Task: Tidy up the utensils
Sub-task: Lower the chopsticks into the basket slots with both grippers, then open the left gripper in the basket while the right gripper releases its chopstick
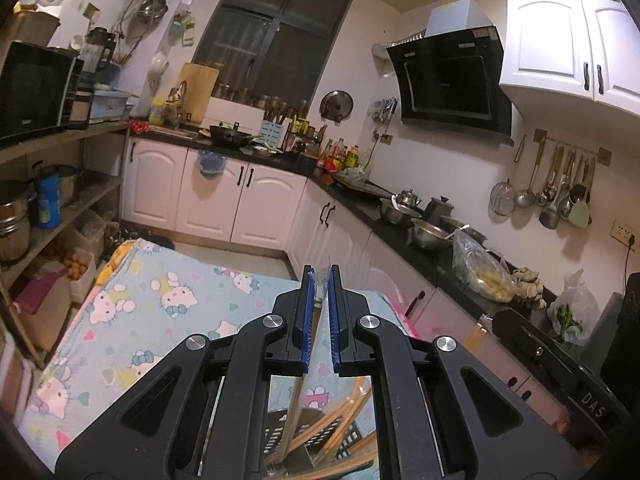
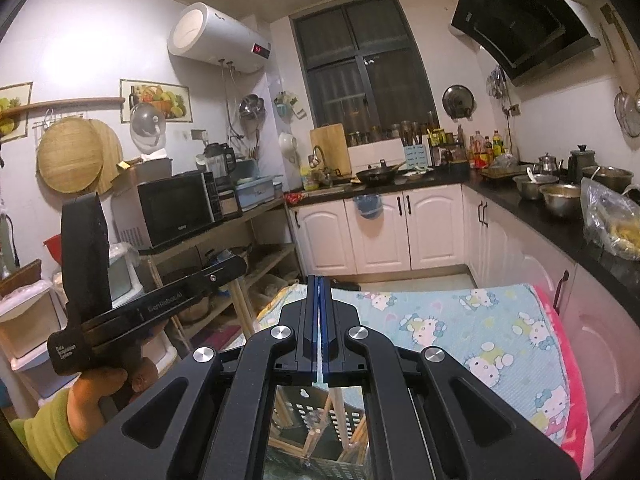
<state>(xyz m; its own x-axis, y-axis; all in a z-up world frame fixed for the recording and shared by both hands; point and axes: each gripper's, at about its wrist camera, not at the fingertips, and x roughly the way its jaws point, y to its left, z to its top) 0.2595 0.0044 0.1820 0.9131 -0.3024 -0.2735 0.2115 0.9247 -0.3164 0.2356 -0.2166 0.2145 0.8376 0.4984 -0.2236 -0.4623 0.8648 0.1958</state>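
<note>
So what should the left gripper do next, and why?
Probably lower the left gripper toward the dark slotted basket below it, then open. It pinches a thin clear item I cannot identify, and the basket already holds wooden chopsticks. The right gripper is shut, apparently on nothing.

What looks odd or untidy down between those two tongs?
The wooden chopsticks lie crisscrossed in the black basket instead of lined up. The left tongs pinch what looks like a scrap of clear plastic; the right tongs look shut on nothing.
</note>
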